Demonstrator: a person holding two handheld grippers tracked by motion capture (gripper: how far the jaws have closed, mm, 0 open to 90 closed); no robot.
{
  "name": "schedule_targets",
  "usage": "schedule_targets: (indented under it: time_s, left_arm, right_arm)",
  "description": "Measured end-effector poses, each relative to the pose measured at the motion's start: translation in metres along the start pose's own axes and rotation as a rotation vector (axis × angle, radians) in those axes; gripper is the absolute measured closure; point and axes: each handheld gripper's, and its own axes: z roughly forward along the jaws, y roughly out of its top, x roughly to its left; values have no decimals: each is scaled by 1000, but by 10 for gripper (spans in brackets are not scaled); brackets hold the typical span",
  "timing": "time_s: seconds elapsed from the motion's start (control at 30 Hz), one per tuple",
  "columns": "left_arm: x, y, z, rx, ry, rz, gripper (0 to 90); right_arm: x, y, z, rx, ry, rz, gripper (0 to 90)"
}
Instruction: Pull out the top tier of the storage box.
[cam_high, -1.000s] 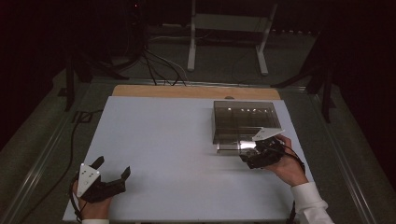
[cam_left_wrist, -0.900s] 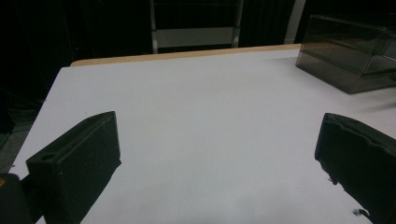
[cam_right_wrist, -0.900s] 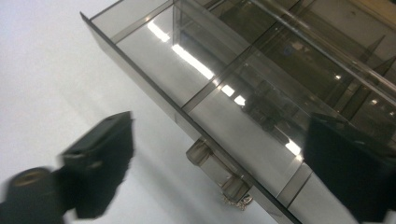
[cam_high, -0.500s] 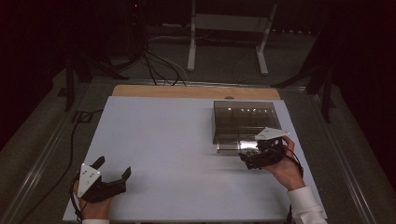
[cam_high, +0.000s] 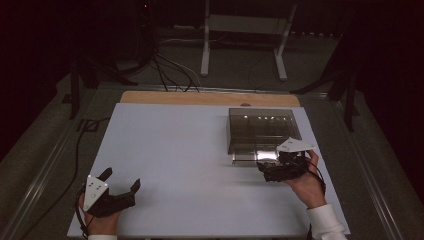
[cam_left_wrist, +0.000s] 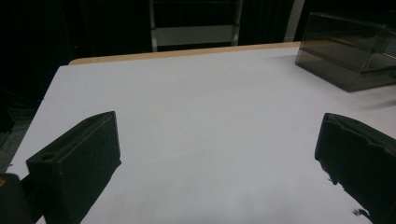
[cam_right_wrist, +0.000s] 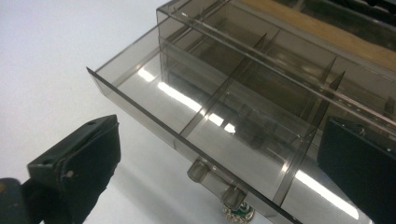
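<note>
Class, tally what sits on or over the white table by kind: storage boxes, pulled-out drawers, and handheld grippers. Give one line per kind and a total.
Smoked clear plastic drawer box: 1
Pulled-out drawer with dividers: 1
Handheld grippers: 2, the left gripper and the right gripper, both with jaws open
Total: 4

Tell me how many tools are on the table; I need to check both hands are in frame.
2: the left tool near the table's front left corner, the right tool at the smoky drawer box on the right.
</note>
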Motion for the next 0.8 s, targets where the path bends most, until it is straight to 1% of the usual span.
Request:
schedule_targets:
  time_s: [0.13, 0.2, 0.27, 0.43, 0.67, 0.73, 0.8]
  left_arm:
    - [2, 0, 1, 16, -8, -17, 11]
    - [2, 0, 0, 15, -7, -21, 11]
    - [2, 0, 0, 13, 0, -21, 11]
    - [2, 0, -1, 6, 12, -23, 11]
    - [3, 0, -2, 1, 11, -27, 11]
    - [3, 0, -2, 2, 10, -27, 11]
    - [3, 0, -2, 1, 11, -25, 11]
  right_arm:
    - [3, 0, -3, -21, -13, 6, 0]
    - [4, -1, -5, -29, -16, 10, 0]
    - [4, -1, -6, -39, -23, 14, 0]
    - [6, -3, -9, -63, -26, 42, 0]
    - [8, -6, -14, -103, -45, 71, 0]
    - [8, -8, -15, -116, -44, 84, 0]
    - [9, -9, -16, -117, -36, 89, 0]
